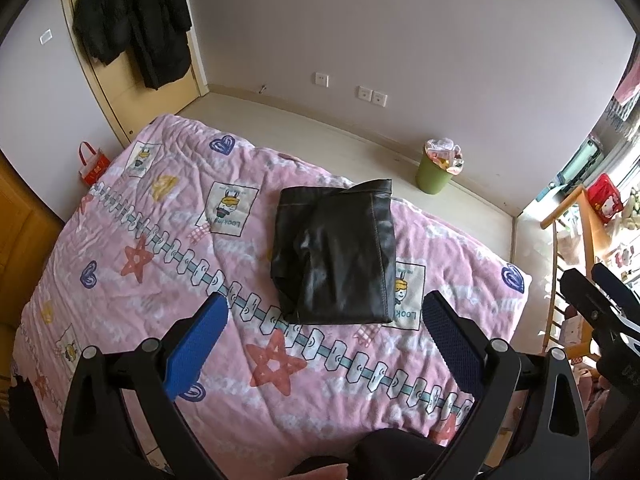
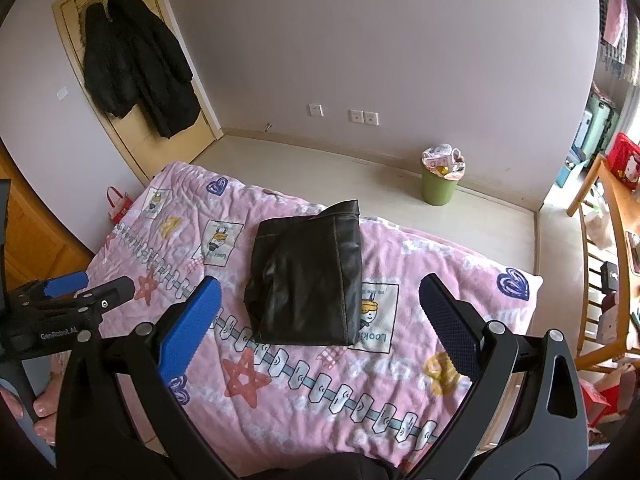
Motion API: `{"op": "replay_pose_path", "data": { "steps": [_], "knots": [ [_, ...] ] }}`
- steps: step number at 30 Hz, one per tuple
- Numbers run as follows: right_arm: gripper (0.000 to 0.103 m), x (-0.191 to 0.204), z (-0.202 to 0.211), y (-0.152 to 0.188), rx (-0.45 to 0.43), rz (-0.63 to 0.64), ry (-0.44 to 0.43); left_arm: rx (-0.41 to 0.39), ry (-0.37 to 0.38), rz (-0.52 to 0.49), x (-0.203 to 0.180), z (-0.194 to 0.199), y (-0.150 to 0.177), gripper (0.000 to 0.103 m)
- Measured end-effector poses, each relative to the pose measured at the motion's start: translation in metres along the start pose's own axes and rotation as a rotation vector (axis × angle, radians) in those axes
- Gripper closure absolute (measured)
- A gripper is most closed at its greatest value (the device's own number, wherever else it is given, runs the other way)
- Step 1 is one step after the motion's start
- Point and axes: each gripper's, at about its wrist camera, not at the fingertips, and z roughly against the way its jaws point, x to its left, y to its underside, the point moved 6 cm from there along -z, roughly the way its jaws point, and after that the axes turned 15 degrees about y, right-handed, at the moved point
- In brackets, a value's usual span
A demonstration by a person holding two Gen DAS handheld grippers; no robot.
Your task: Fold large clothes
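Observation:
A black leather garment lies folded into a compact rectangle on the pink patterned bedspread; it also shows in the right wrist view. My left gripper is open and empty, held above the bed's near side, short of the garment. My right gripper is open and empty, also above the near side, apart from the garment. The right gripper appears at the right edge of the left wrist view, and the left gripper at the left edge of the right wrist view.
A green waste bin stands on the floor by the far wall. Black coats hang on the door at left. A red bag sits beside the bed. A wooden chair and desk stand at right.

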Motion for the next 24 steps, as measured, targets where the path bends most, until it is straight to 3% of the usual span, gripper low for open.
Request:
{"op": "replay_pose_path", "data": {
  "steps": [24],
  "knots": [
    [0.006, -0.007, 0.003, 0.003, 0.000, -0.008, -0.002, 0.008, 0.024, -0.022, -0.022, -0.001, 0.002, 0.008]
  ]
}}
